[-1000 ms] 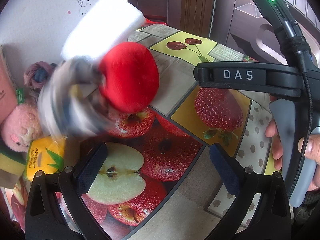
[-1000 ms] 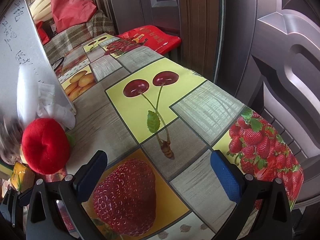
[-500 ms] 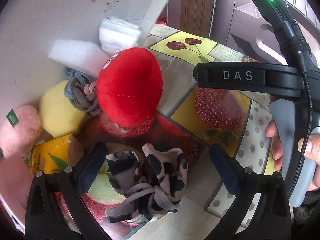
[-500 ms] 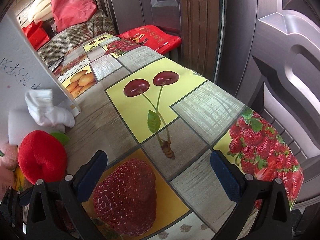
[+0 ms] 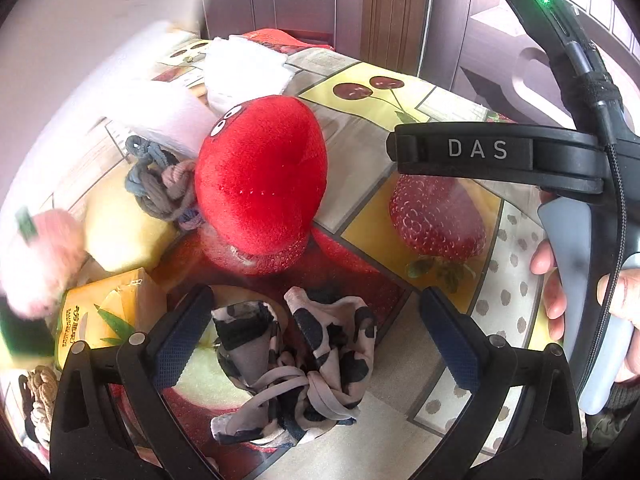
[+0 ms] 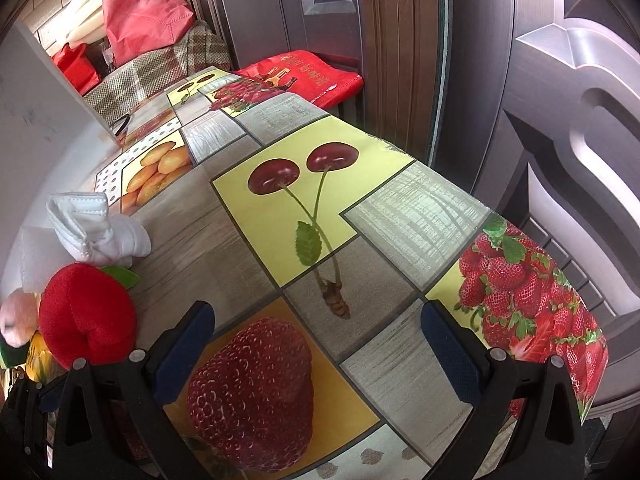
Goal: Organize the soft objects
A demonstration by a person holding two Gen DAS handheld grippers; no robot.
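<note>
In the left wrist view a heap of soft things lies on the fruit-print tablecloth [image 5: 360, 208]: a red plush toy [image 5: 260, 180], a cow-print fabric bundle [image 5: 296, 364], a grey-brown knotted sock [image 5: 160, 184], a yellow sponge [image 5: 120, 232], a pink plush [image 5: 36, 256], white cloth [image 5: 244, 68]. My left gripper [image 5: 316, 340] is open, its fingers either side of the cow-print bundle. My right gripper [image 6: 316, 352] is open and empty over a printed strawberry. The red plush [image 6: 86, 316] and white cloth [image 6: 96, 232] also show at its left.
A yellow carton [image 5: 104, 324] and a braided rope [image 5: 40, 392] lie at the left of the heap. A white box side [image 6: 40, 120] rises at the left. Red bags [image 6: 144, 12] sit beyond the table's far end. A dark door [image 6: 520, 120] stands close to the right table edge.
The soft things tumbled out of a tipped white box onto the table. The cow-print bundle landed between my left fingers. The box lifted away up and left. The right gripper stayed still.
</note>
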